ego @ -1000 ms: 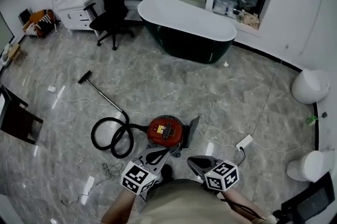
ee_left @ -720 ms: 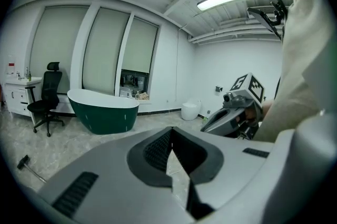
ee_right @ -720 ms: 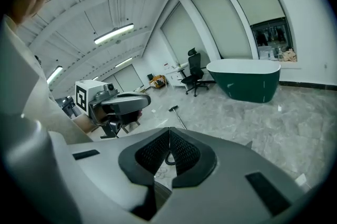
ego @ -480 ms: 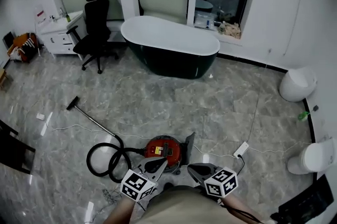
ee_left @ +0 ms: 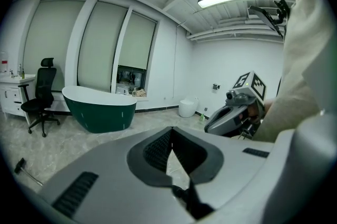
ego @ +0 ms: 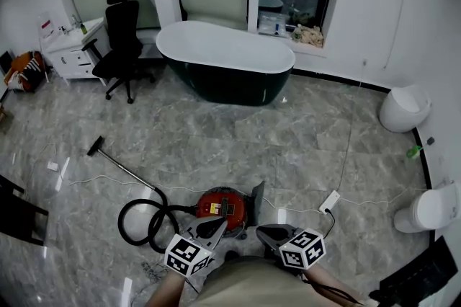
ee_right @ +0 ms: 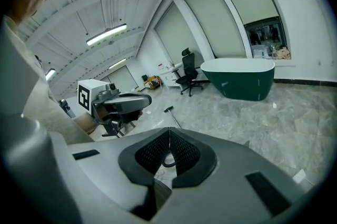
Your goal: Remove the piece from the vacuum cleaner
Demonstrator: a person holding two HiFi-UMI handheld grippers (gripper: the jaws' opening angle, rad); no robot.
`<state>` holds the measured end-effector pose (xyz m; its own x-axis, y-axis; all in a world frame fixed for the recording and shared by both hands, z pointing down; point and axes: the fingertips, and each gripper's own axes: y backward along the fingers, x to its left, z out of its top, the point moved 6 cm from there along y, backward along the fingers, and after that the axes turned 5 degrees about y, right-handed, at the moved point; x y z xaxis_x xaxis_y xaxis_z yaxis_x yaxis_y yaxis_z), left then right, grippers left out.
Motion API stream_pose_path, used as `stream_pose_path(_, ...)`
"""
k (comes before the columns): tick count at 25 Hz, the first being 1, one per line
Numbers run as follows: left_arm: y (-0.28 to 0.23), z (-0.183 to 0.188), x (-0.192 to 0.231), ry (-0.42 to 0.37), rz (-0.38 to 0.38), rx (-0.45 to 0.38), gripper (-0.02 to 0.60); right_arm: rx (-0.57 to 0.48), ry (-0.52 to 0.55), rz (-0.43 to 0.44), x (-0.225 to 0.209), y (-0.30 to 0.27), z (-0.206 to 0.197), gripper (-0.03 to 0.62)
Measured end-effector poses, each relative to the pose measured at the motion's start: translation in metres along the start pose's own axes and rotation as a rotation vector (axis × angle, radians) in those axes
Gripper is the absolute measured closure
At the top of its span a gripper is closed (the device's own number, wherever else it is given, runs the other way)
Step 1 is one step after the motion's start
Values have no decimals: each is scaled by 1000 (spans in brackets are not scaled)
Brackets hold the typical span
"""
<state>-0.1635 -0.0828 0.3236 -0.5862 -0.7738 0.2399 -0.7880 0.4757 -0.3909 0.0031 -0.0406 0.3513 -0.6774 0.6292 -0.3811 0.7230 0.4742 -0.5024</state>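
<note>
This looks like the approach step: my left fingers (ee_left: pixel 156 150) and right fingers (ee_right: pixel 184 153) are both closed and empty, the vacuum cleaner (ego: pixel 223 205) sits on the floor (ego: pixel 302 140) at my 12 o'clock (hose (ego: pixel 181 208) at its 9), so next I must open and reach down.

The bathtub (ego: pixel 225 82) is dark green outside, white inside. The floor (ego: pixel 310 143) around it is grey with marbled veining. The chair (ego: pixel 119 39) left of the bathtub is black. The vacuum cleaner (ego: pixel 223 205), on the viewer's side of the bathtub, has a red body and a black hose (ego: pixel 121 220).
</note>
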Motion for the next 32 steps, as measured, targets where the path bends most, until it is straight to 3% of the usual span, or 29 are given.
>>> stream_pose_path(14, -53, 34, 0, 18, 129, 65, 578, 39, -117, 153, -73, -8, 5, 591)
stream_pose_path(19, -63, 20, 1, 37, 149, 132, 578, 98, -46, 128, -88, -20, -8, 591)
stream_pose_path(27, -67, 2, 25, 69, 192, 179, 578, 262, 5, 174, -111, -50, -46, 591)
stream_pose_path(32, -76, -12, 34, 91, 189, 208, 578, 283, -37, 150, -132, -68, -53, 591)
